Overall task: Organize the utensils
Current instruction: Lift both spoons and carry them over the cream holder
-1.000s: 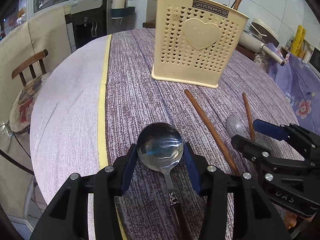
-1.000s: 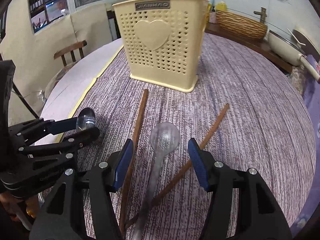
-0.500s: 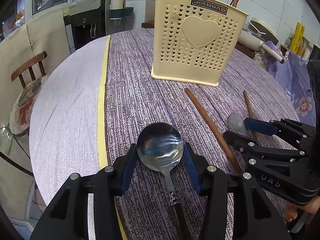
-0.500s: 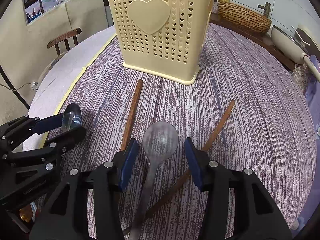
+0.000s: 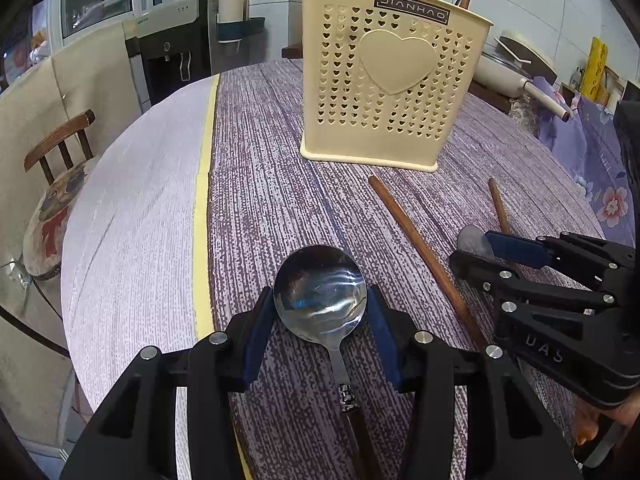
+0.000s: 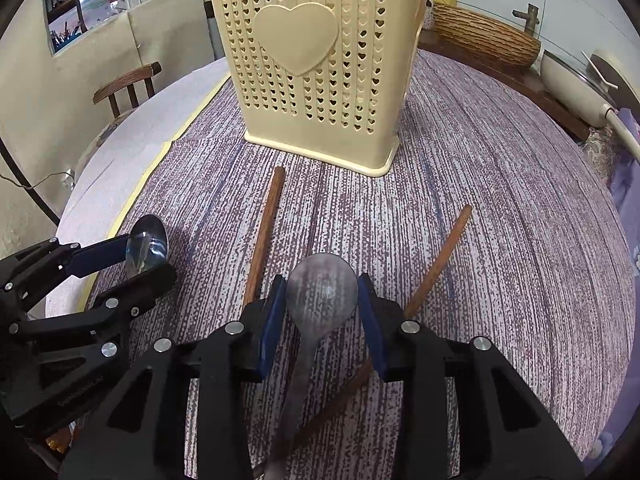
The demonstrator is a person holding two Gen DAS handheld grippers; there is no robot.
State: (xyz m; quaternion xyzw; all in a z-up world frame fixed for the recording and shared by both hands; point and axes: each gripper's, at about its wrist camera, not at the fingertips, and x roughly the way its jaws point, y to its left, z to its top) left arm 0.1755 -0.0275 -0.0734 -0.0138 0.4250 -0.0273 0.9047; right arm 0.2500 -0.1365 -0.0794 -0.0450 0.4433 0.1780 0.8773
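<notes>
1. Setting: a round table (image 5: 132,216) under purple cloth, with a cream utensil holder (image 5: 392,80) upright at the far side.
2. Left wrist view: our left gripper (image 5: 320,316) is clamped on the bowl of a metal spoon (image 5: 320,292). One brown chopstick (image 5: 420,248) lies just to its right; the table edge drops off close on its left.
3. Right wrist view: our right gripper (image 6: 322,312) has just been closing, pads now against a grey plastic spoon (image 6: 322,292), flanked by two chopsticks (image 6: 264,232).
4. Progress, as we judge it: both spoons and both chopsticks remain outside the holder; open cloth ahead.

Holder (image 5: 394,92) behind chopsticks (image 5: 424,252) (on table (image 5: 132,220)).
</notes>
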